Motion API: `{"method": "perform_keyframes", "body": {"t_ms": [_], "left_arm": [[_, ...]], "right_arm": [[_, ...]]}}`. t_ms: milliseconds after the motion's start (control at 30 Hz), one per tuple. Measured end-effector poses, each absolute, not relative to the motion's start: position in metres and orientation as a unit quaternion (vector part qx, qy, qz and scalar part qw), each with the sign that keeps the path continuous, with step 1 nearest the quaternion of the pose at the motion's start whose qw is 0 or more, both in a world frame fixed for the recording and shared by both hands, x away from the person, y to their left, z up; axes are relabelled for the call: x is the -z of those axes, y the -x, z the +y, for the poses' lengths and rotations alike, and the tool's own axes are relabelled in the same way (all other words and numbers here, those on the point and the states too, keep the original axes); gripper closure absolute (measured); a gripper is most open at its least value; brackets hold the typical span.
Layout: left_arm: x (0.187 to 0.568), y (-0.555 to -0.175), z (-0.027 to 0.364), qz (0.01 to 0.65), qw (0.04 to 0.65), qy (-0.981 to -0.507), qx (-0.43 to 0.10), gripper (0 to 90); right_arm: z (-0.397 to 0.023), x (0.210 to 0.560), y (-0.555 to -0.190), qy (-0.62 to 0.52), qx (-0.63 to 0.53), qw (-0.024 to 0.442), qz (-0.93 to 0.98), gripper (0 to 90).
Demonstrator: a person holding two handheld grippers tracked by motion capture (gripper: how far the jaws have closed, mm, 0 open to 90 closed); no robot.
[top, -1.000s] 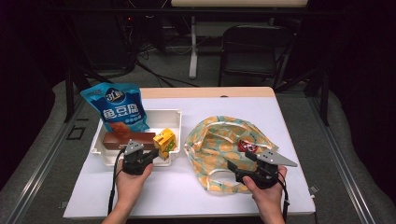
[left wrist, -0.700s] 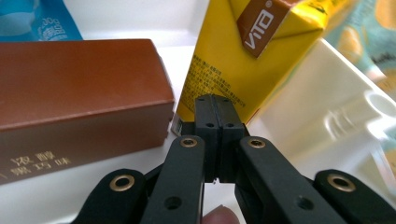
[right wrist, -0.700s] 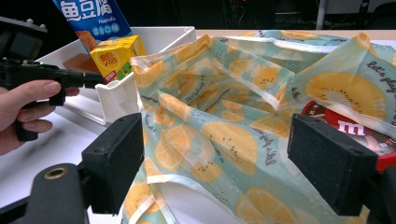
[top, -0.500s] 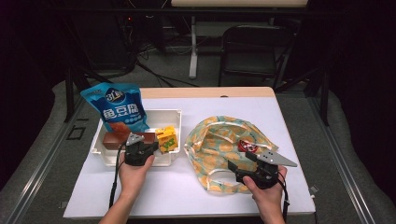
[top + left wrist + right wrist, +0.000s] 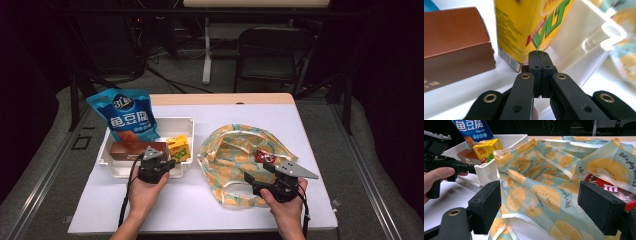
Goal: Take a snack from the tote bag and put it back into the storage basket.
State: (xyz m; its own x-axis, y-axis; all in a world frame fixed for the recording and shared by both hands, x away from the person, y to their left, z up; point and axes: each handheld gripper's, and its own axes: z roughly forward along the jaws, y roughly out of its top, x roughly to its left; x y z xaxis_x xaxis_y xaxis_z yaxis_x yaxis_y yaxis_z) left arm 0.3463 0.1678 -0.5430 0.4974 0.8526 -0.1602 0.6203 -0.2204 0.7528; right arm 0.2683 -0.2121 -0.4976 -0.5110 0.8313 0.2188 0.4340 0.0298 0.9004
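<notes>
Two grippers: being held over the table, one in each hand, with a white tray [image 5: 120,167] at the left and a fruit-print cloth bag [image 5: 235,150] at the right.
Left gripper [image 5: 539,53]: being kept clenched, jaws pressed together with nothing between them, tips just short of the yellow drink carton [image 5: 524,27].
Right gripper [image 5: 539,205]: being held released, jaws standing wide apart over the bag's mouth, no cloth being pinched.
Yellow drink carton: being seen upright inside the tray, at its right end, just beside the brown box [image 5: 454,42]; the blue snack packet [image 5: 127,117] is leaning at the tray's back.
Red item [image 5: 263,156]: lying inside the bag, partly covered by cloth.
Step in hand (judged): the carton is being approached for picking, apparently for transfer into the bag.
Next move (judged): the left jaws are needing to be opened wider than the carton, then set around its sides before closing.
Bag side (judged): the rim is probably needing to be gripped and held open by the right gripper.
</notes>
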Motion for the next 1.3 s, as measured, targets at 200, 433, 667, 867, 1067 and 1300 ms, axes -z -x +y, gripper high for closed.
{"method": "perform_keyframes", "body": {"t_ms": [200,433,667,867,1067,1300], "left_arm": [[0.547,-0.357,0.163,0.483,0.393,-0.77,-0.141,90.0],[0.545,-0.369,0.163,0.481,0.389,-0.773,-0.141,90.0],[0.544,-0.379,0.154,0.479,0.392,-0.775,-0.128,90.0],[0.546,-0.383,0.151,0.476,0.397,-0.772,-0.142,90.0],[0.544,-0.388,0.147,0.478,0.397,-0.772,-0.133,90.0],[0.545,-0.394,0.143,0.48,0.403,-0.77,-0.121,90.0]], "right_arm": [[-0.213,0.499,-0.268,-0.458,-0.523,0.189,0.694,18.8],[-0.212,0.499,-0.269,-0.457,-0.523,0.188,0.694,18.9],[-0.211,0.5,-0.269,-0.457,-0.521,0.188,0.696,19.0],[-0.212,0.501,-0.27,-0.458,-0.52,0.187,0.697,19.2],[-0.212,0.502,-0.27,-0.459,-0.52,0.187,0.696,19.2],[-0.213,0.501,-0.27,-0.46,-0.519,0.19,0.695,19.3]]}}
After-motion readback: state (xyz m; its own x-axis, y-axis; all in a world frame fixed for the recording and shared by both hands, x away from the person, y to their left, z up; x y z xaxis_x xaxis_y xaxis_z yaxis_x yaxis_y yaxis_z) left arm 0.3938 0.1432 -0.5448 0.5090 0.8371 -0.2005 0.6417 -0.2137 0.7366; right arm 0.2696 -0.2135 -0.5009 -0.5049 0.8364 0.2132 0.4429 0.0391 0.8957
